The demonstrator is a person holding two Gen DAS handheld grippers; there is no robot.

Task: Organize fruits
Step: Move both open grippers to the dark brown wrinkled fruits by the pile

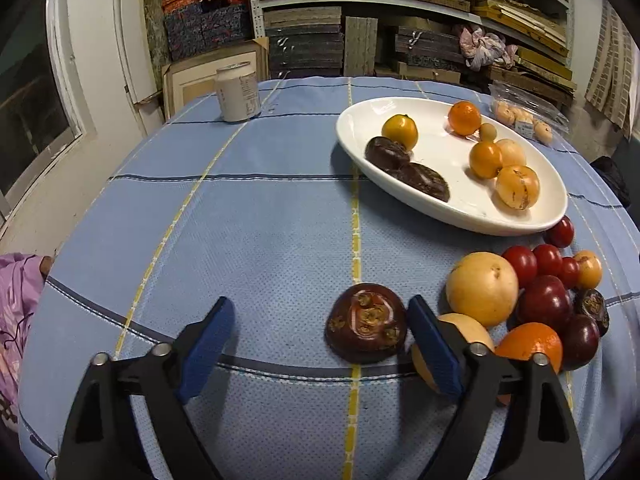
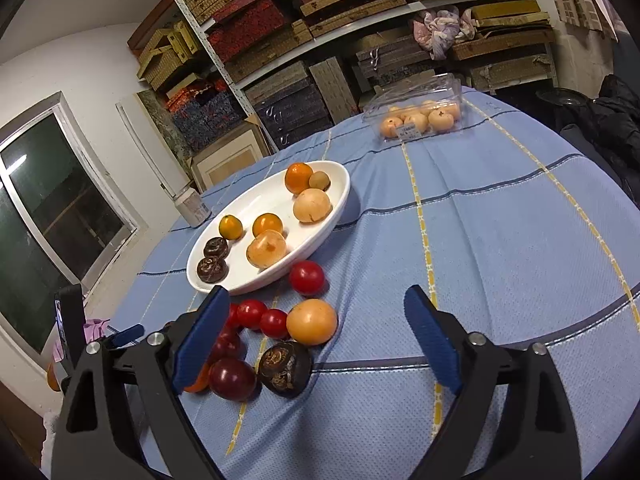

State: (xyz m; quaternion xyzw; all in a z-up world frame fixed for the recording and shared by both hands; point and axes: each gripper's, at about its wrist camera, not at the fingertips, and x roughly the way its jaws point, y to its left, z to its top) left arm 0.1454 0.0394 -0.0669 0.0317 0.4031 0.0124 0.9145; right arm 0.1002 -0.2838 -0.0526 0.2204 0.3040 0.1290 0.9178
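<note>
Counter (image 1: pixel 248 216) under a blue plaid cloth is carrying everything. White oval dish (image 1: pixel 516 222) is sitting on it, holding oranges, pale yellow fruits and two dark brown water chestnuts (image 1: pixel 404 168). Clear plastic box of pale fruits (image 2: pixel 420 118) is lying beyond the dish, apart from it. White can (image 1: pixel 238 94) is standing beyond the dish's other end, well apart. Loose fruit pile (image 2: pixel 276 336) is lying just beside the dish's near rim: cherry tomatoes, dark red plums, a pale yellow fruit, an orange, a water chestnut. Left tongs (image 1: pixel 320 344) are standing wide apart, clamping nothing; a lone dark water chestnut (image 1: pixel 366 322) is resting on the cloth between the pads, close to one pad, contact unclear, next to the pile and nearer than the dish. Right tongs (image 2: pixel 316 340) are also gaping wide, nothing gripped, hovering over the pile's edge near the dish.
</note>
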